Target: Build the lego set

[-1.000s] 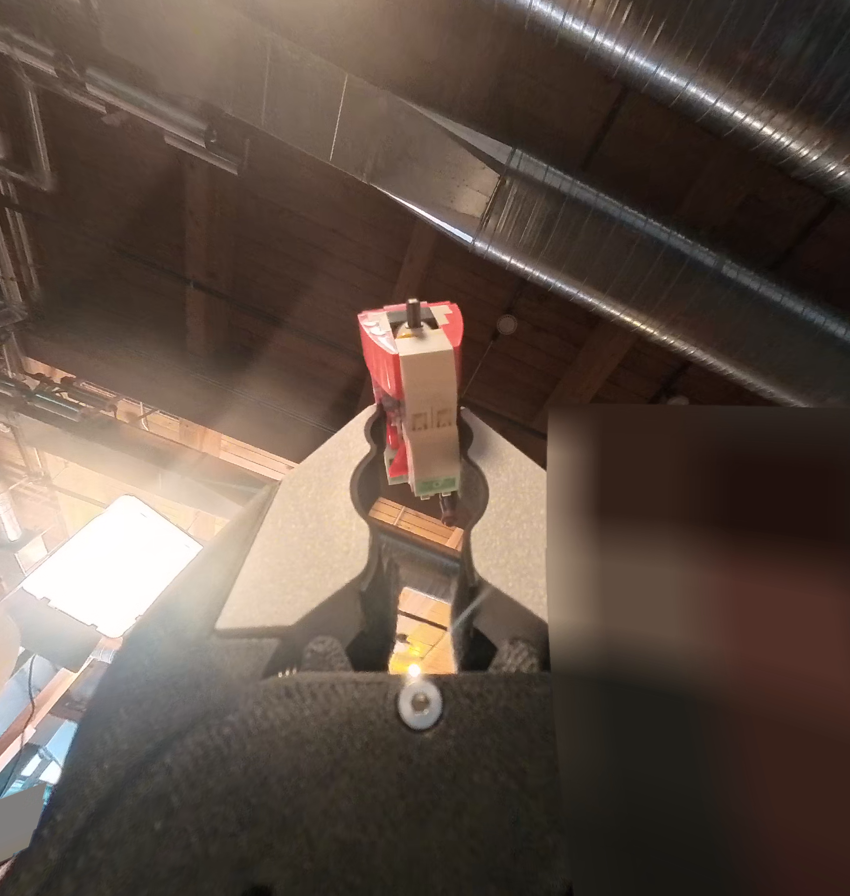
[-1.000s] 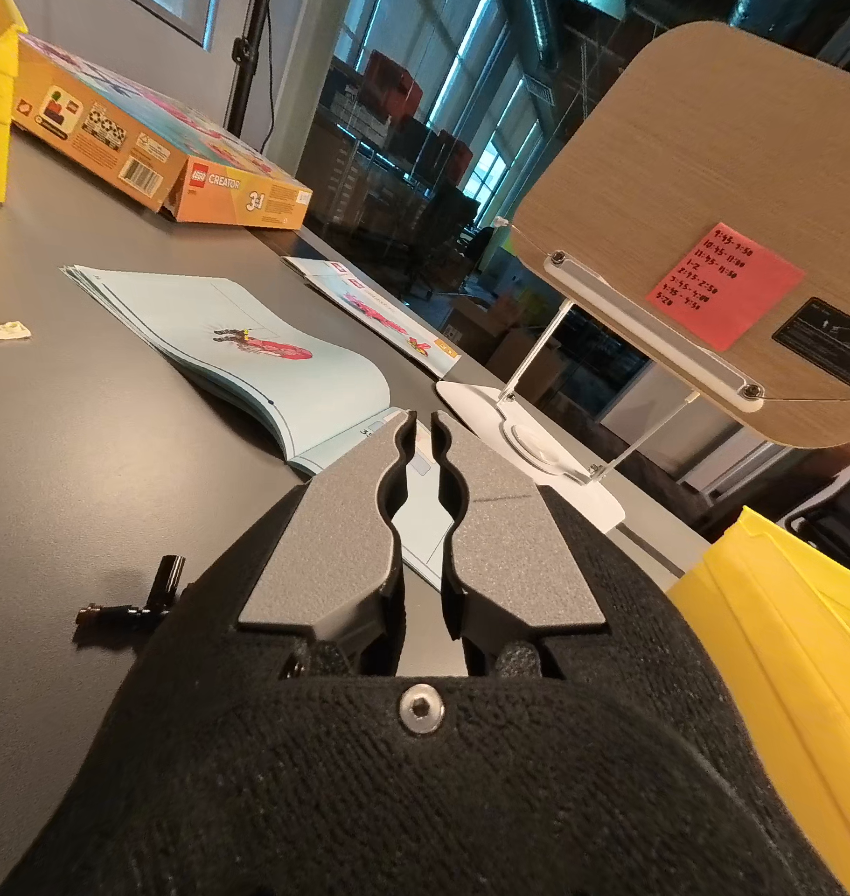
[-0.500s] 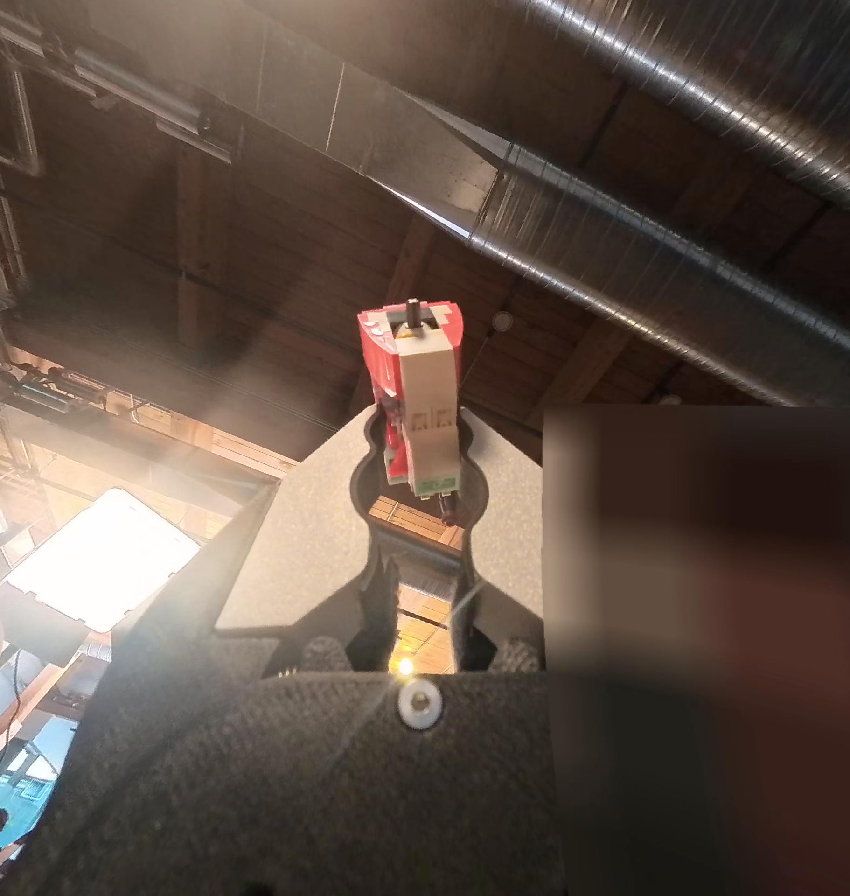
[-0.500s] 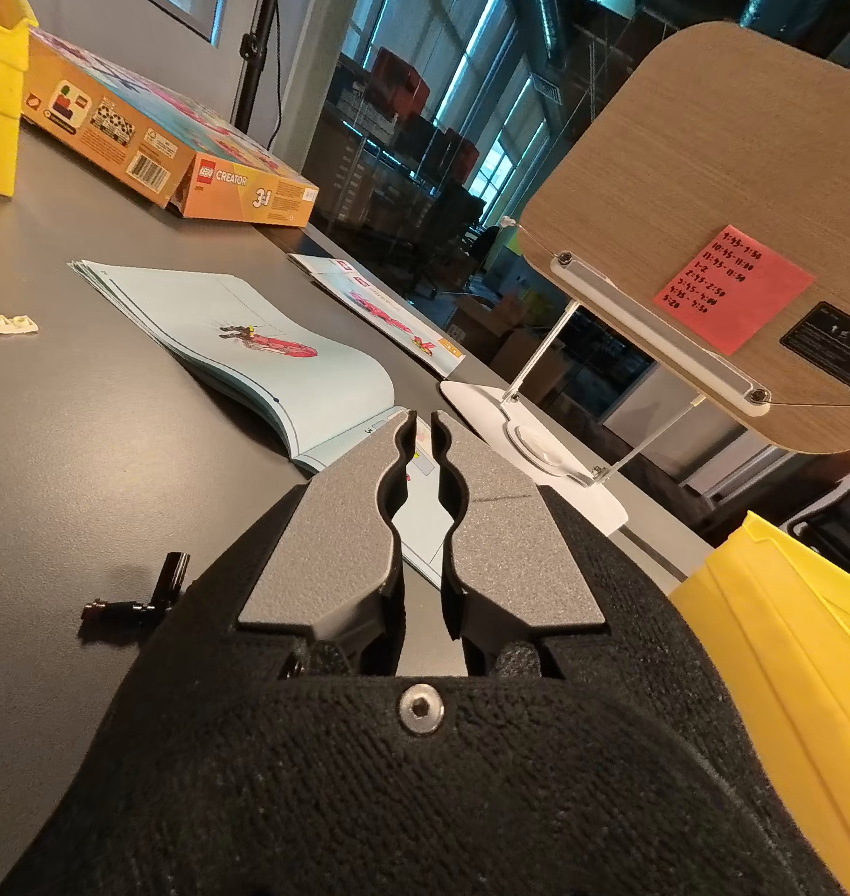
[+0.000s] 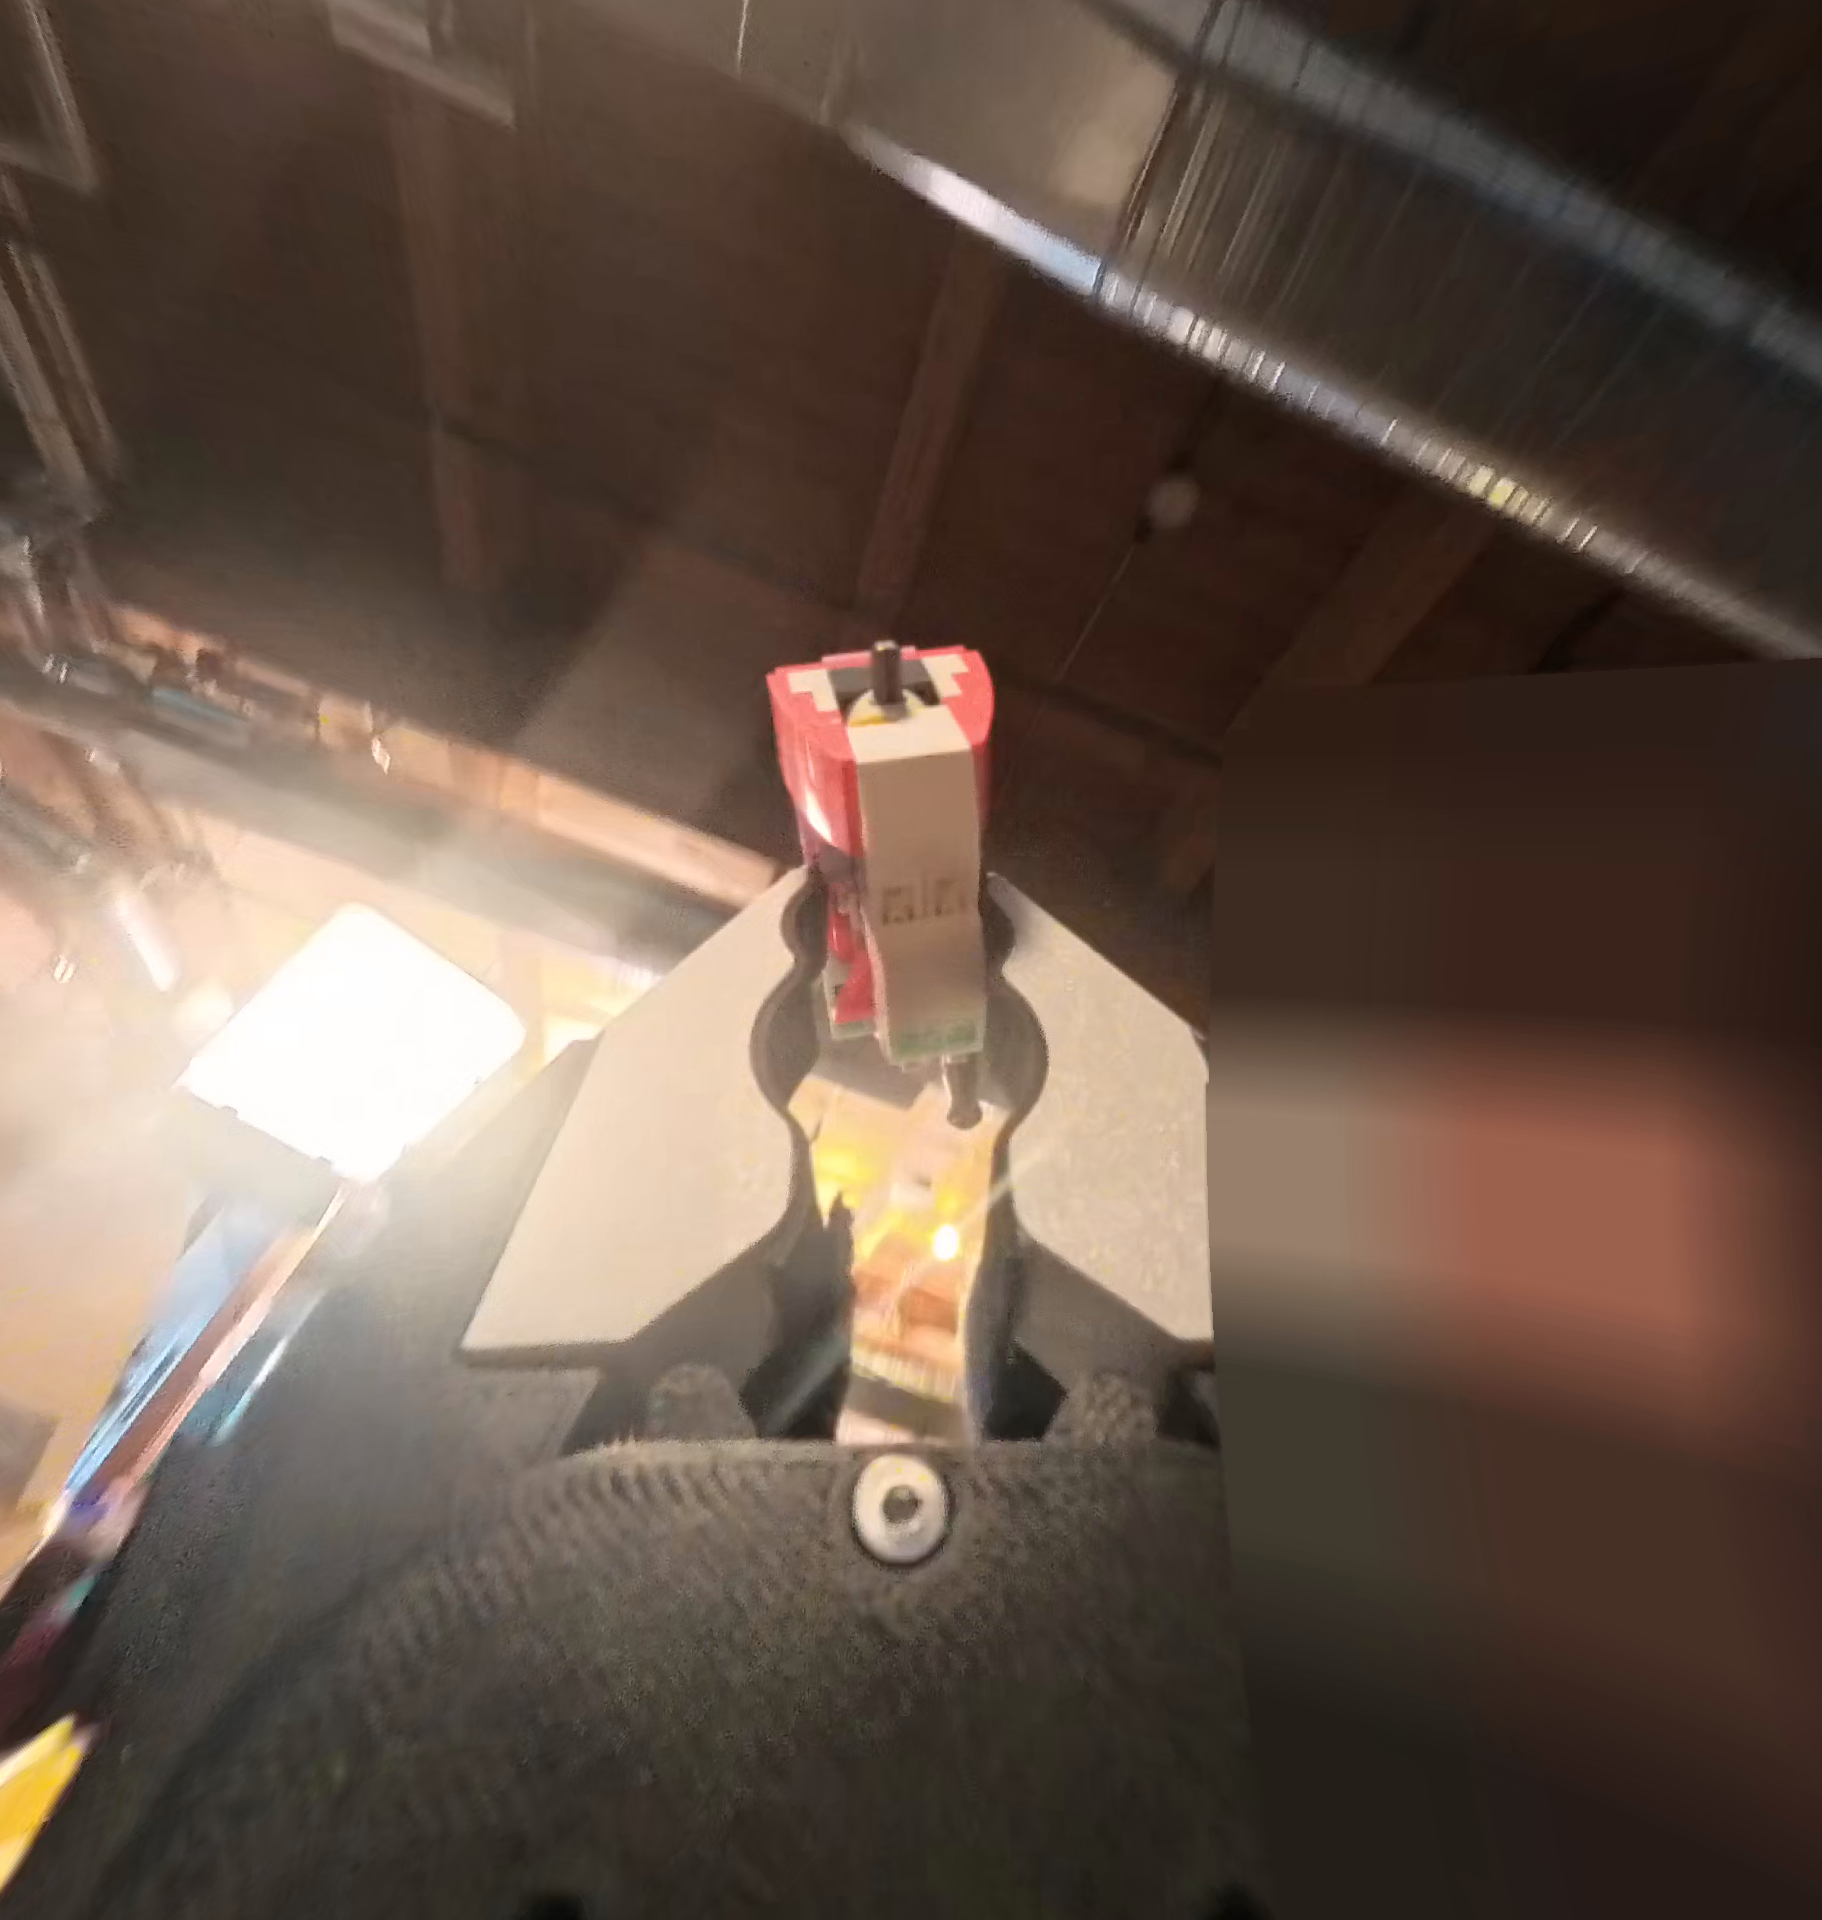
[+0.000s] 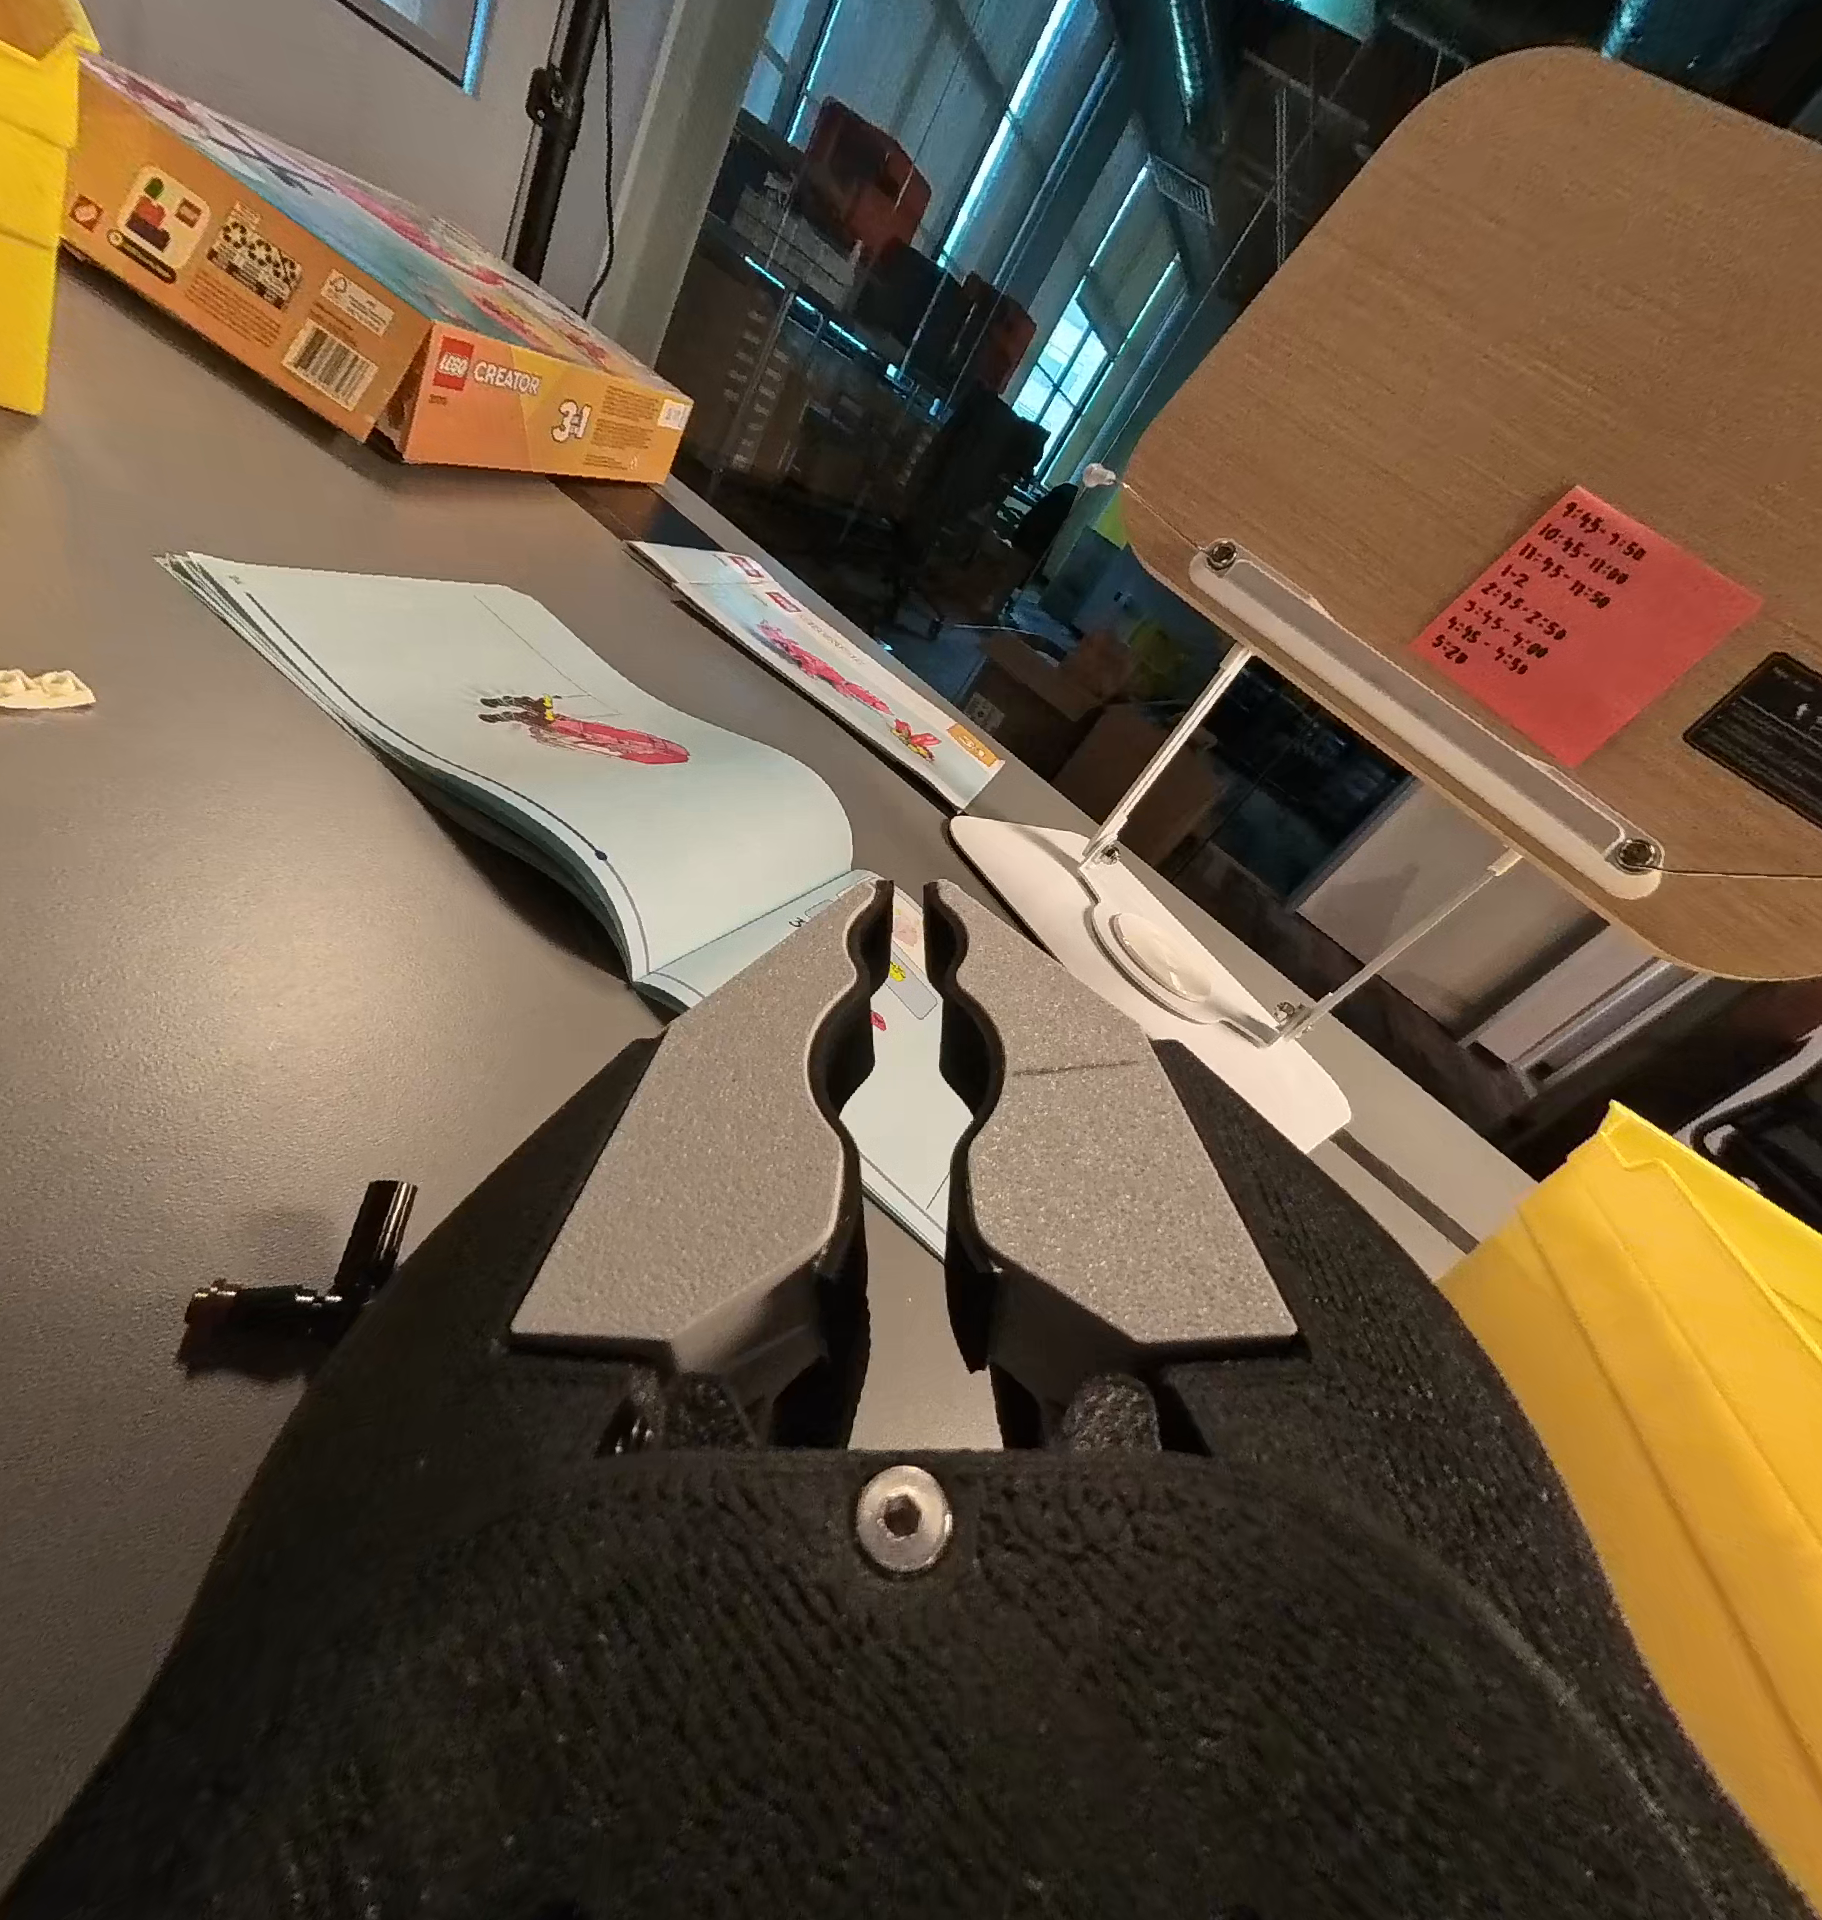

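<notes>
My left gripper (image 5: 896,883) points up at the ceiling and is shut on a small brick build (image 5: 886,790). The build is red with a white strip down its front, green at the bottom end and a black pin on top. Both pads press its lower half. My right gripper (image 6: 907,894) hovers low over a dark table (image 6: 159,987), its tips over the near corner of an open light-blue booklet (image 6: 574,727). Its jaws stand a narrow slit apart with nothing between them. A small black angled piece (image 6: 304,1278) lies on the table just left of it.
An orange toy box (image 6: 367,312) and a yellow bin (image 6: 3,208) stand at the far left. Small white pieces (image 6: 34,691) lie at the left edge. A second booklet (image 6: 834,675), a wooden board stand (image 6: 1509,364) on a white base (image 6: 1042,862), and a yellow bin (image 6: 1665,1403) are on the right. Tip to tip, the grippers are about 35 centimeters apart.
My left gripper has swung, so the ceiling view has shifted and is now blurred; the brick build stays gripped the same way. My right gripper has barely moved and stays nearly closed and empty.
</notes>
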Demonstrator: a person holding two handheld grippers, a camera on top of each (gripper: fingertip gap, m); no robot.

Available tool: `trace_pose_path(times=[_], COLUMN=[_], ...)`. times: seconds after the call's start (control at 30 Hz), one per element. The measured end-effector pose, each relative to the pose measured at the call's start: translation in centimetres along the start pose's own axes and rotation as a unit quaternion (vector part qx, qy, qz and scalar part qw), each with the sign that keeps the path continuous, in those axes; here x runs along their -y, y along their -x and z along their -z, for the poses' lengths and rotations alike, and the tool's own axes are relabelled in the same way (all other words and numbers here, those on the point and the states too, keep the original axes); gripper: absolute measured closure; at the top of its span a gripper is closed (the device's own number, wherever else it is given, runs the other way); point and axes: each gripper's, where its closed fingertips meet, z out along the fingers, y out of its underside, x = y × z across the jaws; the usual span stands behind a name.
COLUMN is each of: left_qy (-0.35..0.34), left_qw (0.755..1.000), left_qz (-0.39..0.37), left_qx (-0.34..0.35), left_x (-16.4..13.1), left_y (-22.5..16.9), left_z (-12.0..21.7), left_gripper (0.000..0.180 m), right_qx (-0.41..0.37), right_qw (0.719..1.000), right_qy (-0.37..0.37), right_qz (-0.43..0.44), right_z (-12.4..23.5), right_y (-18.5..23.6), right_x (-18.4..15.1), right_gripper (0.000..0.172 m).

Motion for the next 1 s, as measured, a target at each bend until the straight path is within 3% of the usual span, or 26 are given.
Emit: trace_pose_path(times=[0.17, 0.47, 0.63, 1.0], left_qy=[0.218, 0.398, 0.462, 0.529], left_qw=[0.974, 0.895, 0.856, 0.818], left_qz=[-0.022, -0.123, -0.134, -0.122], left_qx=[0.065, 0.16, 0.189, 0.19], left_x=[-4.6, -8.4, -10.5, -13.3], left_y=[1.4, 3.3, 4.5, 5.2], left_z=[0.5, 2.9, 4.1, 5.4], left_gripper=[0.155, 0.155, 0.155, 0.155], right_qx=[0.0, 0.001, 0.002, 0.009], right_qw=[1.0, 1.0, 1.0, 1.0], right_qy=[0.0, -0.001, 0.0, -0.004], right_qz=[-0.001, 0.001, 0.003, 0.008], right_z=[0.0, 0.0, 0.0, 0.0], right_y=[0.0, 0.1, 0.2, 0.6], right_x=[0.0, 0.1, 0.1, 0.5], right_gripper=[0.168, 0.168, 0.168, 0.168])
